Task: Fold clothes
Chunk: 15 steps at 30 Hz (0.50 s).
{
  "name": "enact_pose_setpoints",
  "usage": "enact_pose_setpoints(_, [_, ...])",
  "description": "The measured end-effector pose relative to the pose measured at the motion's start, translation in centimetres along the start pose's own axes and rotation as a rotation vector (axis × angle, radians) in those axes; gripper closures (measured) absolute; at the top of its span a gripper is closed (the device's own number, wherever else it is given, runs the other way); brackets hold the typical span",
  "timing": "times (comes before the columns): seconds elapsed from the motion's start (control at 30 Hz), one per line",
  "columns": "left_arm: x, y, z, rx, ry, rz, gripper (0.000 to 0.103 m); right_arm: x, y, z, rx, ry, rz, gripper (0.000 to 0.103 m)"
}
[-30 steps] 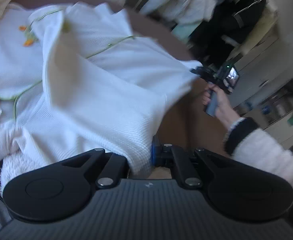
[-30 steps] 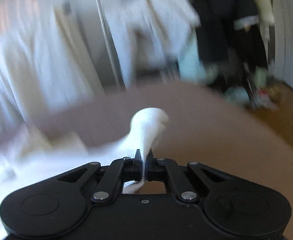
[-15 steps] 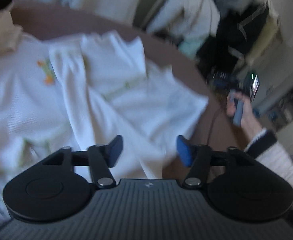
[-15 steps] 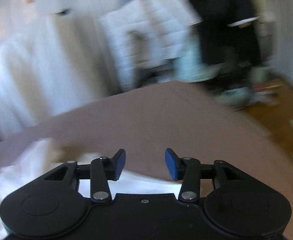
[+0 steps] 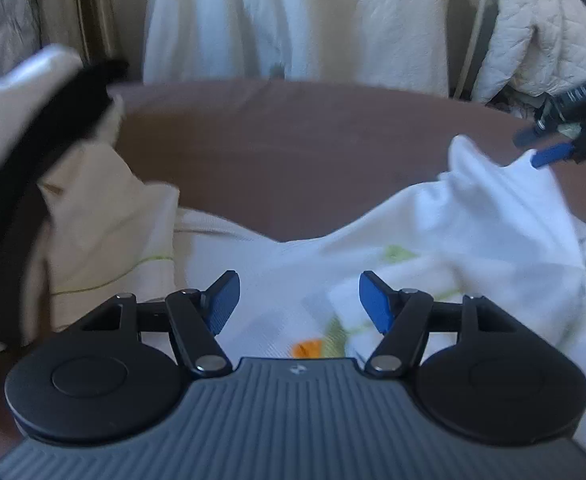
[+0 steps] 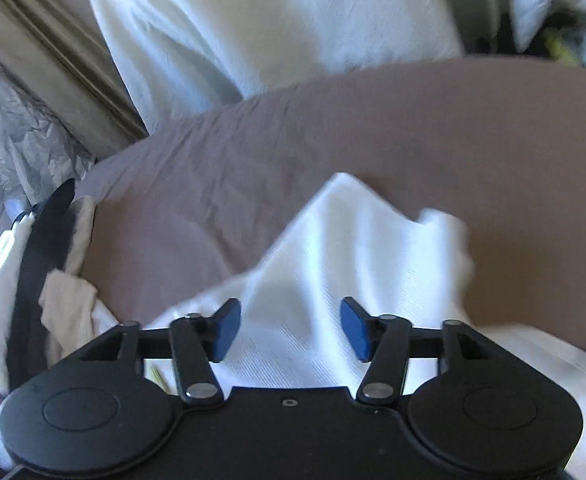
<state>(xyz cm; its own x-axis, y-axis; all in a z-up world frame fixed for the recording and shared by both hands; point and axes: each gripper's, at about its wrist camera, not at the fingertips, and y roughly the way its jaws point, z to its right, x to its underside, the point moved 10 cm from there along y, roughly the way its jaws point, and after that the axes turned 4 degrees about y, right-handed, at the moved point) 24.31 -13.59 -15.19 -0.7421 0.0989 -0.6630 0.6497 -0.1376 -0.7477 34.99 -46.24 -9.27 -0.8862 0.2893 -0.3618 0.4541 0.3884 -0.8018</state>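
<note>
White garment (image 5: pixel 473 232) released, both claws now open

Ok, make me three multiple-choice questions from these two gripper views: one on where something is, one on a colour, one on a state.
1. Where does the white garment lie?
A. on the brown surface
B. on a hanger
C. on the floor

2. What colour are the left gripper pads?
A. red
B. blue
C. yellow

3. How does the right gripper stand?
A. shut on cloth
B. shut, empty
C. open

Answers: 1 A, it spreads over the brown surface. 2 B, both pads show blue. 3 C, its jaws stand apart, having just opened, pressing on nothing.
</note>
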Motion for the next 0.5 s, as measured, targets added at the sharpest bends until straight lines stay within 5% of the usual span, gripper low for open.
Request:
enact_pose_setpoints(0.17, [1.0,3.0,-2.2,-0.017,0.014,-0.033,0.037,-2.8,5.0,0.1,0.168,0.115,0.037,0.034])
enact_pose_setpoints(0.23, [1.4,3.5,-2.8,-0.032,0.031,-0.033,0.037,-3.7,6.7,0.2,0.253,0.117,0.058,0.018])
enact_pose_setpoints(0.3, [1.9,3.9,-3.4,-0.038,0.038,-0.04,0.037,-4.1,8.3,0.7,0.344,0.098,0.082,0.018])
enact_pose_setpoints(0.37, [2.8,4.3,-3.9,-0.03,0.025,-0.066,0.036,-3.2,9.1,1.4,0.389,0.051,0.111,0.049])
enact_pose_setpoints(0.4, [3.2,4.4,-4.1,-0.024,0.018,-0.08,0.036,-2.7,9.4,1.8,0.409,0.025,0.128,0.096])
enact_pose_setpoints(0.5, [4.1,3.9,-4.6,-0.027,0.035,-0.079,0.036,-1.4,5.9,3.1,0.389,-0.008,0.334,0.098])
